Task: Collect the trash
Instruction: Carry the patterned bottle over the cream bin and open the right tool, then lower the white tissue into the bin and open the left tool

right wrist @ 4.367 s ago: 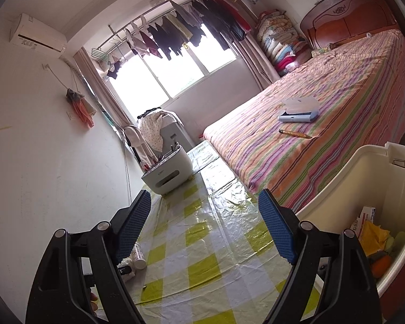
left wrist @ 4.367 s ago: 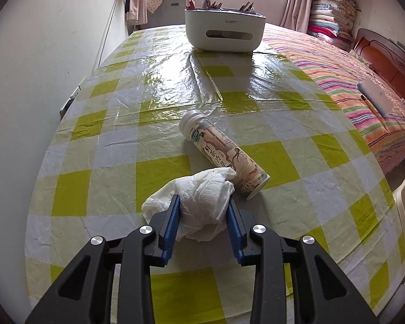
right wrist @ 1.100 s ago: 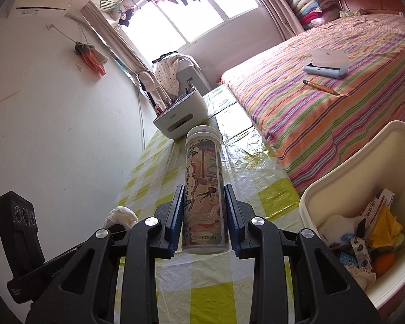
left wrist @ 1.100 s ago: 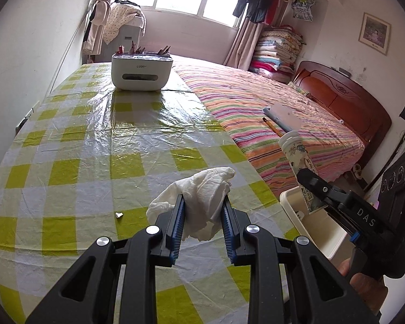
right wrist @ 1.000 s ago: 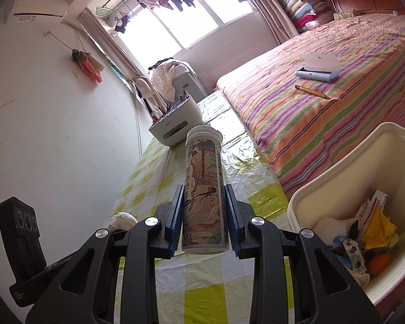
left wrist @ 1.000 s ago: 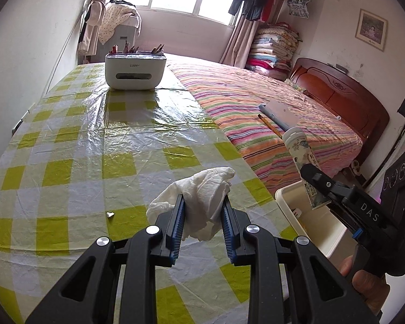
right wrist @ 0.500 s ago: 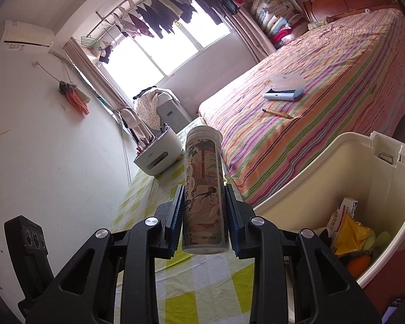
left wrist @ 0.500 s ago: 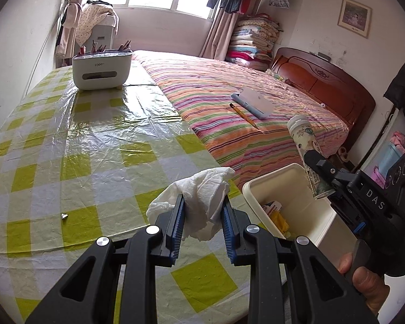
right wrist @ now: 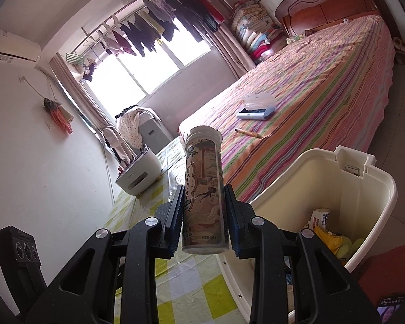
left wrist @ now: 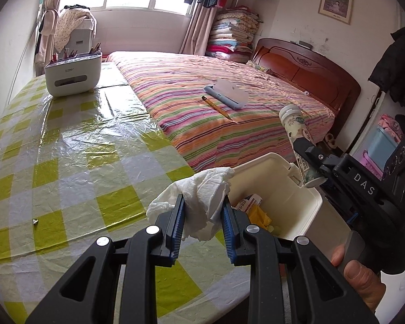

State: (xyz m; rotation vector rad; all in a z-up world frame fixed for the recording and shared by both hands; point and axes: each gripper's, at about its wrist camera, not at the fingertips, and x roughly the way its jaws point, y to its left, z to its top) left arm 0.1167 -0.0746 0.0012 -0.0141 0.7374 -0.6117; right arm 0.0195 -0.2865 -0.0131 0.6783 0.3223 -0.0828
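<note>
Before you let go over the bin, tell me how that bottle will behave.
The bottle looks like a smooth, straight cylinder, so it may slide from the right gripper quickly once the pads loosen. It looks like thin plastic, probably light, though its fill is hidden. In the bin it would likely topple onto the wrappers and roll.

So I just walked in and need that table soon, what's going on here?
A person is clearing trash with a handheld gripper in each hand. The left gripper is clamped on a crumpled white tissue, held over the edge of the yellow-and-white checked table. The right gripper grips a tall illustrated tea bottle with a white cap. Both are near the open cream plastic bin beside the table, which already holds some wrappers. Nothing has been dropped in yet.
</note>
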